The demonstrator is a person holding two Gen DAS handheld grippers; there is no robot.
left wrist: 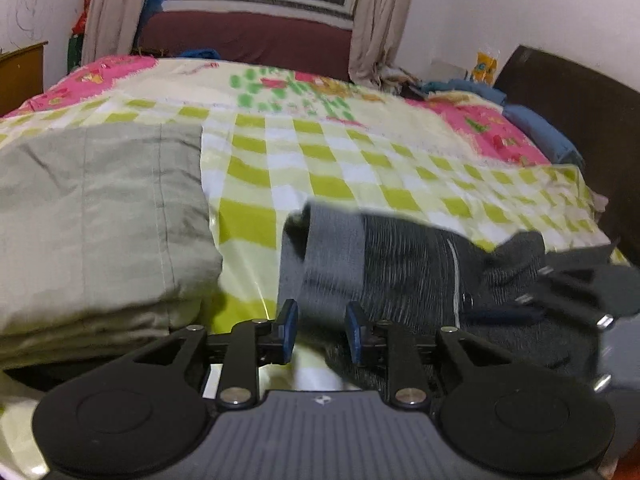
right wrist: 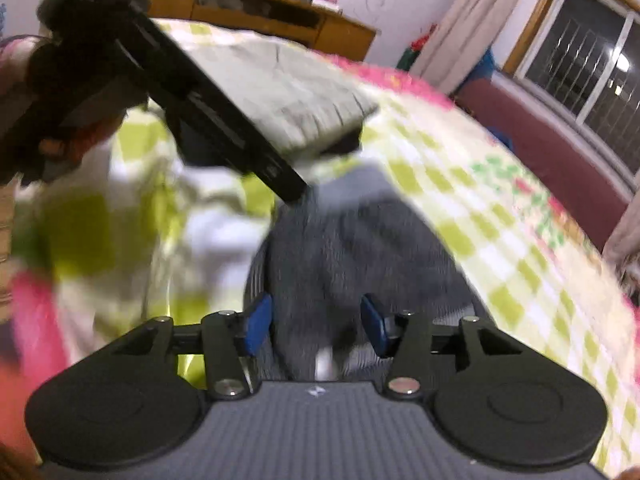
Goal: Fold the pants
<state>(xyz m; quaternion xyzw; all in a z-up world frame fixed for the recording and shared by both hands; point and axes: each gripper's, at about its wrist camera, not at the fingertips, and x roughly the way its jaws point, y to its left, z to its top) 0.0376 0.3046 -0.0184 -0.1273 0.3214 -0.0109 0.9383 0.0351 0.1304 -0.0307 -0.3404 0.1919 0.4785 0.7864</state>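
Dark grey pants [left wrist: 400, 264] lie folded in a bundle on the checked bedspread [left wrist: 320, 160]. My left gripper [left wrist: 322, 330] sits low at the bundle's left end, its blue pads apart and not pressing; grey cloth shows just past the gap. The right gripper [left wrist: 572, 300] shows blurred at the bundle's right end. In the right wrist view my right gripper [right wrist: 316, 326] stands wide open right over the grey pants [right wrist: 340, 248], with fabric below the gap and no grip. The left gripper [right wrist: 180, 92] crosses the upper left there, held by a hand.
A folded grey-green cloth [left wrist: 100, 220] lies on the bed left of the pants. A dark headboard [left wrist: 580, 120] and blue bedding [left wrist: 536, 128] are at the right. A maroon couch [left wrist: 248, 40] stands under the window. A wooden cabinet [right wrist: 260, 16] stands beyond the bed.
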